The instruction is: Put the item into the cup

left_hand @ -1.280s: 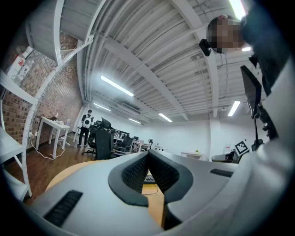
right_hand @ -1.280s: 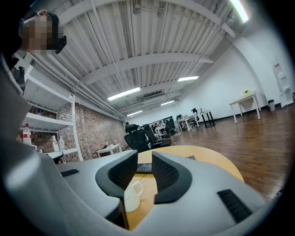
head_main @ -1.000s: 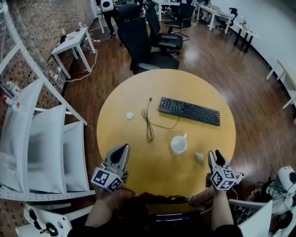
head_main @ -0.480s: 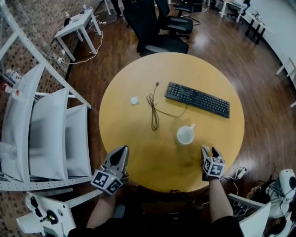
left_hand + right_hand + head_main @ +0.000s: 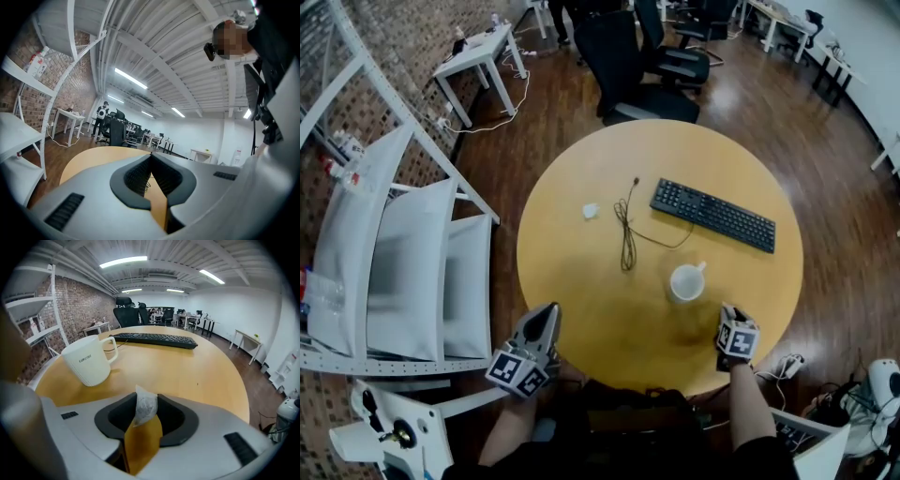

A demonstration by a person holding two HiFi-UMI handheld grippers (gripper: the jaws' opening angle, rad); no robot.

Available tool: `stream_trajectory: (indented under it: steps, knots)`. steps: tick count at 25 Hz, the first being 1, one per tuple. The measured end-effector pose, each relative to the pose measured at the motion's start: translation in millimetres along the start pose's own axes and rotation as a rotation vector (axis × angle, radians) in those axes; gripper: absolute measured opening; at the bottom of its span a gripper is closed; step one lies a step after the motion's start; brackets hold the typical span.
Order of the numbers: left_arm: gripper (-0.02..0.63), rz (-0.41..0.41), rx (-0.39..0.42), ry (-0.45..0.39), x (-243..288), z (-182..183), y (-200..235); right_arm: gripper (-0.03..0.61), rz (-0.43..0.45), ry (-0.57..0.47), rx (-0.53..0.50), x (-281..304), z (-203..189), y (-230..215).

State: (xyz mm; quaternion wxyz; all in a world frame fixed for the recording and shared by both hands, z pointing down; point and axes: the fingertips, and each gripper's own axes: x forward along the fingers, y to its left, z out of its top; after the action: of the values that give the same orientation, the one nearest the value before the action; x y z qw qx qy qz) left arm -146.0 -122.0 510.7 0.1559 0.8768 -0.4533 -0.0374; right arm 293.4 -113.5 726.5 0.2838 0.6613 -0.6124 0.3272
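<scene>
Pouch [image 5: 145, 406], small, white and soft-looking, stands upright between the pads of the right gripper [image 5: 729, 314] at the near right edge of the table; jaws closing on it, and it looks pinched at its lower half. Round yellow table [image 5: 581, 272] takes up most of the head view. Black keyboard [image 5: 713, 215] lies on the far right part. White cup [image 5: 685, 281] upright, mouth open, between keyboard and right gripper, ahead and a little left of the jaws, handle toward the keyboard. Dark cable [image 5: 627, 239] trails left of the cup, apart from it. Small white scrap [image 5: 590, 212] sits further left, well clear. Left gripper [image 5: 546, 317] idles at the near left edge, jaws together, nothing in them. Step in hand, as I judge it: securing the pouch before the carry. Make sure the grip is firm, lift straight up clear of the table, swing forward-left until the pouch hangs over the middle of the cup's mouth, dip below the rim, then release. Keep the jaw tips off the rim, since the cup looks light enough to slide. The pouch may cling to a pad.
</scene>
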Motion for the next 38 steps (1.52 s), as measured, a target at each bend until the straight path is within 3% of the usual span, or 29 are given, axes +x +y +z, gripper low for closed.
stream_trajectory:
  steps: [11,16,21,25,34,38]
  knots:
    - [-0.006,-0.063,0.039,-0.045,21,15,-4,0.135,0.016,-0.223,-0.013,-42,88,-6]
    - [-0.006,-0.097,0.086,-0.042,25,20,-10,0.135,0.121,-0.372,-0.058,-73,139,33]
    - [-0.006,-0.108,0.088,-0.047,22,20,-10,0.135,0.281,-0.468,-0.134,-100,173,92]
    - [-0.006,-0.128,0.075,-0.048,22,18,-16,0.137,0.367,-0.489,-0.185,-106,178,132]
    - [-0.006,-0.114,-0.001,-0.050,4,14,-12,0.144,0.393,-0.412,-0.247,-88,156,144]
    - [-0.006,-0.087,-0.007,-0.039,-4,11,-5,0.253,0.373,-0.358,-0.314,-76,144,145]
